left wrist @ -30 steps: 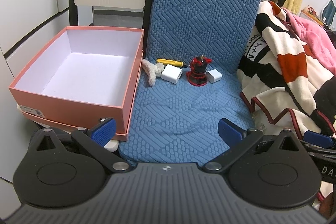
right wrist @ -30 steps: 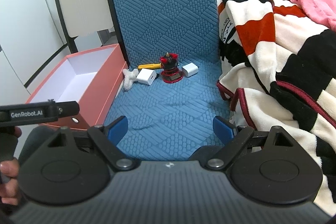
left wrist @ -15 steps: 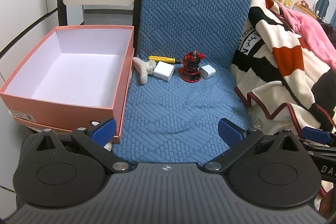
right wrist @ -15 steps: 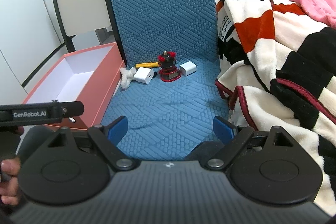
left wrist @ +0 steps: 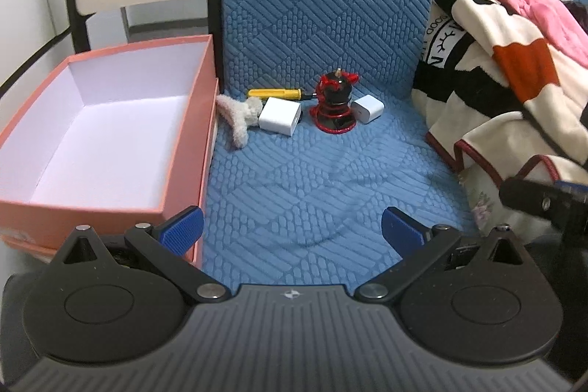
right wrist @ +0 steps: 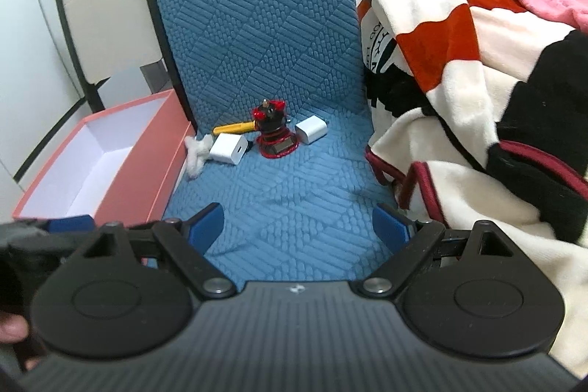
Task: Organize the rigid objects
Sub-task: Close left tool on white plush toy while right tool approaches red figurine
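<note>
My left gripper [left wrist: 292,226] and right gripper [right wrist: 298,221] both hang spread wide with nothing between the fingers, low over the blue quilted seat [left wrist: 312,179]. At the seat's back sit a yellow screwdriver [left wrist: 275,93], two white charger cubes [left wrist: 279,115] [left wrist: 367,109], a red-and-black mount [left wrist: 335,105] and what looks like a plush scrap [left wrist: 239,114]. The pink box [left wrist: 110,127] stands left, touching the seat.

The box [left wrist: 110,201] is pink outside and white inside. The mat [left wrist: 316,193] is blue with bumpy stripes. The blanket [right wrist: 459,68] has red, black and cream patches.
</note>
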A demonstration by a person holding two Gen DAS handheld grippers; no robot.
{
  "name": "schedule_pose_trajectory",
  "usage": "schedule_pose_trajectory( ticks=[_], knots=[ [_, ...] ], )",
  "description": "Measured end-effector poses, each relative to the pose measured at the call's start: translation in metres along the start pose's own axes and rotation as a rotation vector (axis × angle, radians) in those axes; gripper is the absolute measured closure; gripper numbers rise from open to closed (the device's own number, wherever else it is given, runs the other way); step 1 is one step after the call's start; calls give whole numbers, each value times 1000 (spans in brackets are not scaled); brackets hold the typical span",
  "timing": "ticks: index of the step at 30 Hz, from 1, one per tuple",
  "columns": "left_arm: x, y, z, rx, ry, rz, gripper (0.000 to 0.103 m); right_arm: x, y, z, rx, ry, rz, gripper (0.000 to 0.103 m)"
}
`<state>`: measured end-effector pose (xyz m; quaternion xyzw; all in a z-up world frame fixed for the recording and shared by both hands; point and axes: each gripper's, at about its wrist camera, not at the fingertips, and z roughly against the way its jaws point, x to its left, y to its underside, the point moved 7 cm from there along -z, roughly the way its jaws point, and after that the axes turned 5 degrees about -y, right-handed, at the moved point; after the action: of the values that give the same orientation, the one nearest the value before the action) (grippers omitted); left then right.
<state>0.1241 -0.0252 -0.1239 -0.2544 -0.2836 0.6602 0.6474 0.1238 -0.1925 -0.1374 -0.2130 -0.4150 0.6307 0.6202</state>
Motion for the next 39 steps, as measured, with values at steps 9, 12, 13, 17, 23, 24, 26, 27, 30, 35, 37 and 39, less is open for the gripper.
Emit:
schedule_pose_trajectory(
  ticks=[9, 12, 13, 17, 23, 24, 26, 27, 30, 35, 37, 39],
  knots=[
    [-9, -8, -41, -48, 12, -8, 0, -11, -23, -39, -93, 11, -114, 14],
    [-16, -14, -54, -77, -17, -31, 1, -15, -34, -55, -111, -6, -124, 15],
    [-17, -15, -57, -88, -30, -41, 5, -16, -37, -59, -117, -15, -128, 21],
    [-20, -17, -78, -106, -86, -46, 17, -18, -47, -81, -133, -21, -142, 25],
    [-16, -25, -111, -123, -139, -36, 31, -19, -50, -124, -77, -52, -140, 33],
    [-15, -26, -117, -121, -149, -34, 31, -19, -50, -132, -57, -71, -147, 33],
    [-14, -29, -130, -106, -157, -25, 33, -20, -52, -143, -39, -93, -146, 33],
    [-14, -30, -137, -102, -164, -28, 34, -20, -52, -150, -26, -85, -135, 33],
    [-10, -33, -153, -90, -198, -27, 37, -15, -53, -165, -4, -94, -100, 33],
    [-3, -43, -174, -78, -220, -36, 44, -9, -56, -186, 42, -116, -86, 34],
    [0, -49, -182, -79, -240, -50, 46, -6, -59, -193, 44, -107, -65, 34],
    [7, -56, -190, -75, -252, -49, 47, -5, -64, -201, 46, -102, -57, 34]
  ],
)
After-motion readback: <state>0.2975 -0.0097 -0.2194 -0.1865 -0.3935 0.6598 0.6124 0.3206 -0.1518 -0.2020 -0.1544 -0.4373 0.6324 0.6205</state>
